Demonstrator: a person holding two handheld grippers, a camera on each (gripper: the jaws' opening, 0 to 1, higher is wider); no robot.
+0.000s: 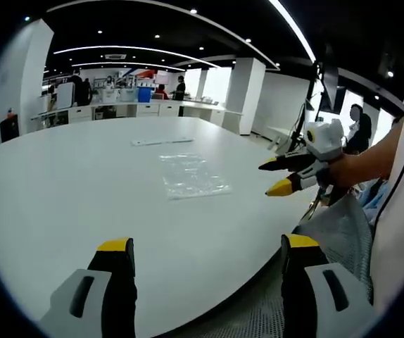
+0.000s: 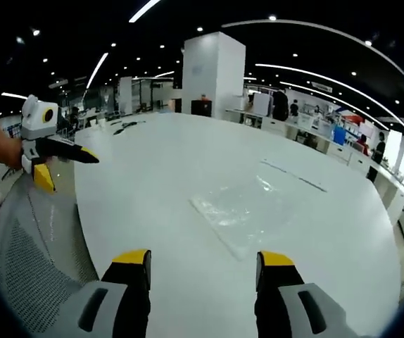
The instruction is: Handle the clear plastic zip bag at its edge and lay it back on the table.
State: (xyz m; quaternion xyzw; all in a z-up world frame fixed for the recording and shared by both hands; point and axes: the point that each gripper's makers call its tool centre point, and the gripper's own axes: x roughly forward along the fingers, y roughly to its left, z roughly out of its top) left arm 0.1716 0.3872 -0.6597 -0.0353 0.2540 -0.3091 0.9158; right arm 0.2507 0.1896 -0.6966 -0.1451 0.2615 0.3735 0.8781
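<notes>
Yellow-tipped and spread wide, our left gripper (image 1: 207, 248) rises from the bottom of the left gripper view with nothing between its jaws, hanging over the near edge of a large white table (image 1: 68, 190). Beyond it, out towards the middle of the tabletop, the clear plastic zip bag (image 1: 190, 175) lies flat, well apart from the jaws. A thin pale strip (image 1: 162, 141) lies on the table farther back. From the right side our right gripper (image 1: 281, 176) comes in, held in a hand (image 1: 346, 171); its two dark, yellow-tipped jaws stand slightly apart, holding nothing, and point towards the bag from just off the table's edge. Behind the table a counter (image 1: 153, 108) with a blue bin (image 1: 144, 94) runs along the back, with people standing near it, and a white column (image 1: 245, 94) stands to the right

In the right gripper view we see the right gripper (image 2: 203, 256) at the bottom, jaws parted and empty above the white table (image 2: 153, 162). The zip bag (image 2: 241, 210) lies flat just ahead of the right-hand jaw, not touched by it. At the left edge the left gripper (image 2: 67, 163) shows, held beside the table's rim over a grey mesh chair (image 2: 26, 267); its jaws are apart. A white column (image 2: 212, 74) stands beyond the far side of the table
</notes>
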